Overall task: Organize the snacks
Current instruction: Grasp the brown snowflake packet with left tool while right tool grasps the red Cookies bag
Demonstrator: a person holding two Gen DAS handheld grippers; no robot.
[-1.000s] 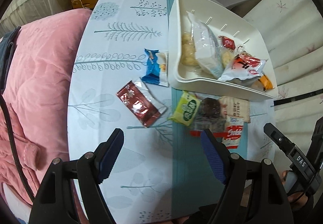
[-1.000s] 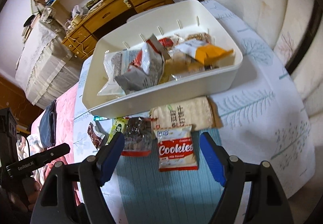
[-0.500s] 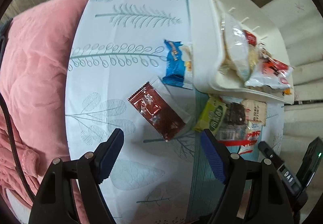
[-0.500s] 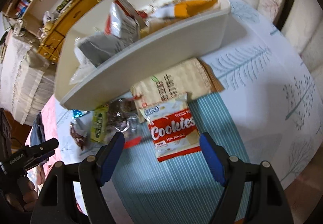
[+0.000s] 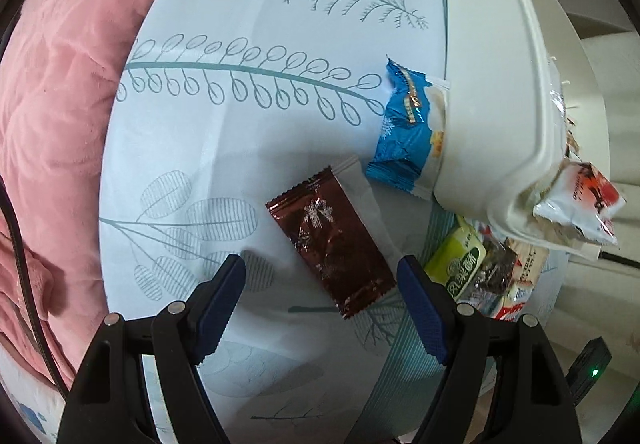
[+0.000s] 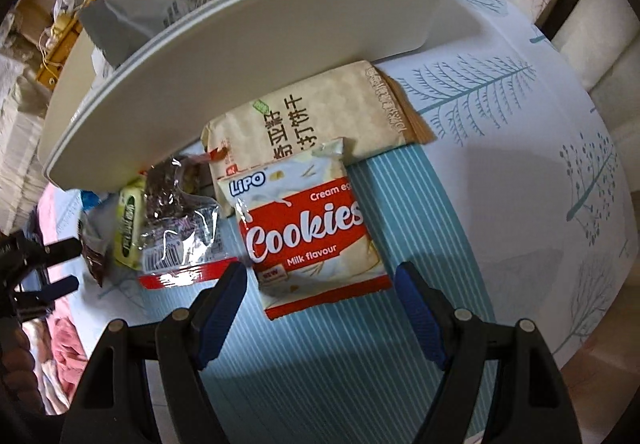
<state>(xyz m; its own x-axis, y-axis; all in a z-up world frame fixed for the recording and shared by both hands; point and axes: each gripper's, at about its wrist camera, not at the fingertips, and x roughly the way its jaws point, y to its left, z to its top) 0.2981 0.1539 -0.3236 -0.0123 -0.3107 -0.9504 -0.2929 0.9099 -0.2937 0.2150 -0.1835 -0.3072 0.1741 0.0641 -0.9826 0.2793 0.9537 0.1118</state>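
Pink quilt (image 5: 60, 104) beside table; wooden shelving (image 6: 64, 4), possibly bookcase.

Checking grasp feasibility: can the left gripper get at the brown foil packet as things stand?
Probably yes. The left gripper is open, and the brown foil packet lies flat on the tablecloth between its fingers, nothing lying over it.

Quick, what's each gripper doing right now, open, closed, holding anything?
Left gripper: open, empty, above the brown snack packet.
Right gripper: open, empty, at the Cookies packet.

Glossy brown wrapper (image 5: 334, 250), blue packet (image 5: 404, 132), red-and-white cookie pack (image 6: 310, 232), leaf-printed pale-blue tablecloth (image 5: 248, 124)
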